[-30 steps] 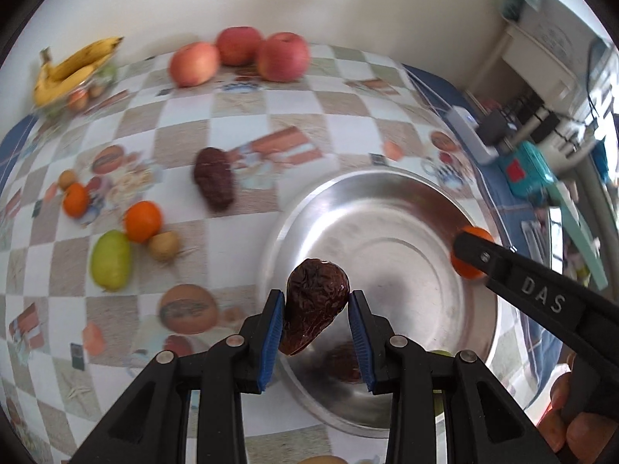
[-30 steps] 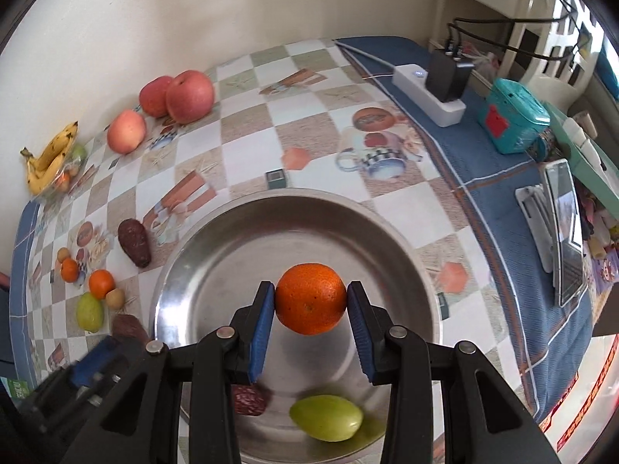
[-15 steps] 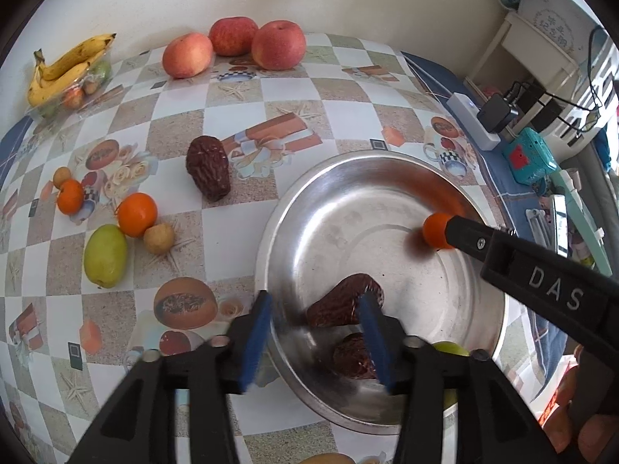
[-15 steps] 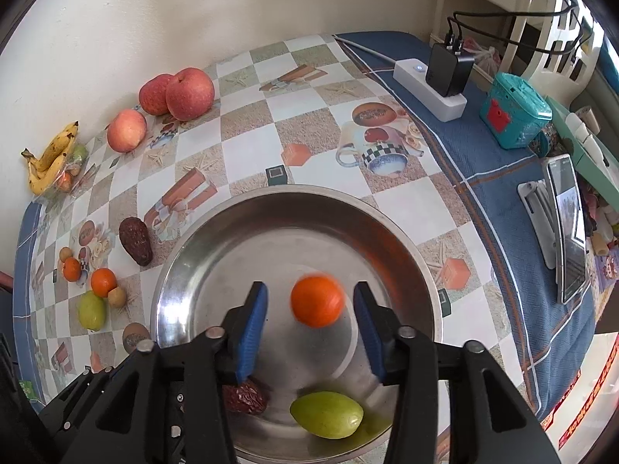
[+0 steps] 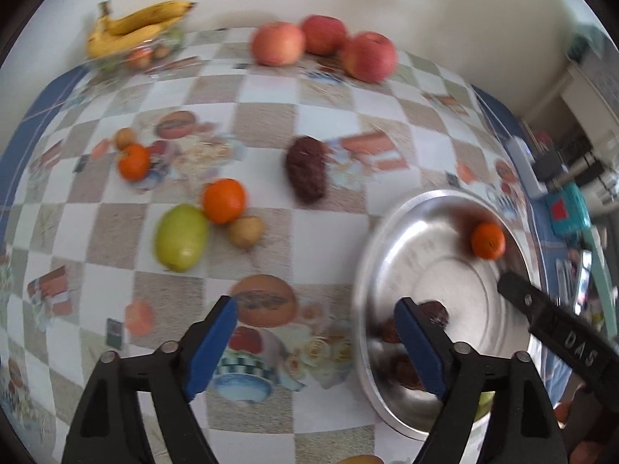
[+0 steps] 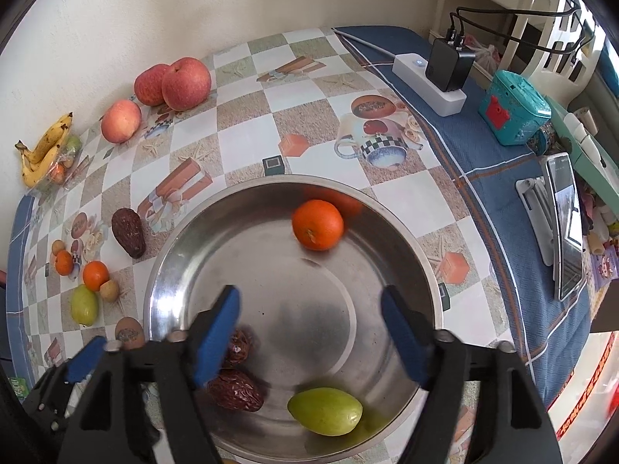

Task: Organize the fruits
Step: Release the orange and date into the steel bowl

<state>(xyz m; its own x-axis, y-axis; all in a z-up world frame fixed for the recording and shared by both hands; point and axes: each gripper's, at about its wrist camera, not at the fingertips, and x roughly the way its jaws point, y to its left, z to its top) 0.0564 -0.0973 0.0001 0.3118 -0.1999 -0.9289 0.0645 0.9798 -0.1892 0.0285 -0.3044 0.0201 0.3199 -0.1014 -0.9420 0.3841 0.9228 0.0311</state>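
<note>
Both grippers hang wide apart and empty: the right gripper [image 6: 309, 324] over the steel bowl [image 6: 182, 255], the left gripper [image 5: 315, 332] above the checkered tablecloth [image 5: 271, 89] at the bowl's left rim. Inside the bowl lie an orange [image 6: 317, 224] near the far wall, two dark dates [image 6: 236, 390] and a green fruit [image 6: 325, 411] at the near side. More fruit sits on the cloth to the left.
</note>
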